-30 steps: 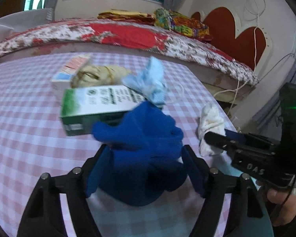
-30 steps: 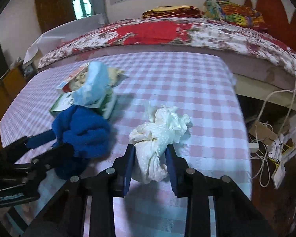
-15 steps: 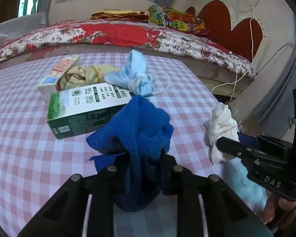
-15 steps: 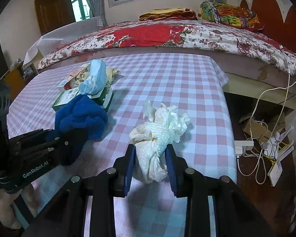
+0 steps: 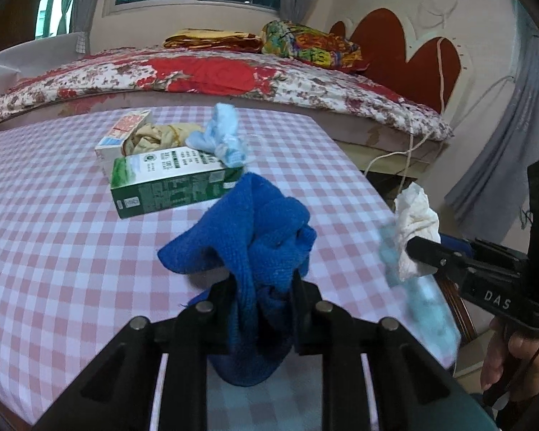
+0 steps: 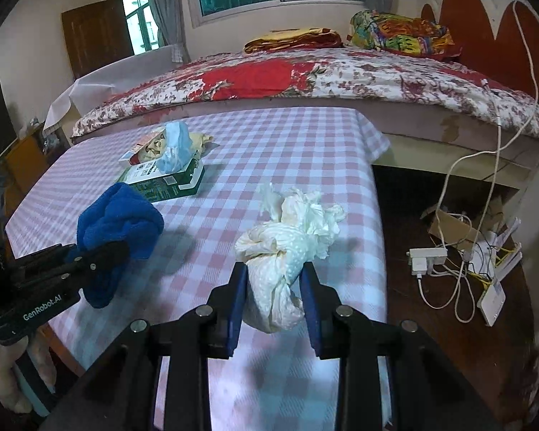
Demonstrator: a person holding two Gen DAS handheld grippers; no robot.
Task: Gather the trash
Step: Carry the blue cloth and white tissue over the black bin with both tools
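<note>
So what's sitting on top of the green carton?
A crumpled light-blue mask rests on the green carton, at its far end. The carton's top under the mask is hidden.

- The bench (image 5: pixel 61 237), under a pink-and-white checked cloth, fills the middle and lower left of the left wrist view.
- A green carton (image 5: pixel 172 181) lies flat on it, centre frame.
- Just behind, upper centre, lies a white-and-red box (image 5: pixel 124 136), with crumpled tan paper (image 5: pixel 158 136) touching both.
- A pale blue mask (image 5: pixel 221 142) rests on the carton's far end.
- The bed (image 5: pixel 204 79) stands behind the bench, across the upper frame.
</note>
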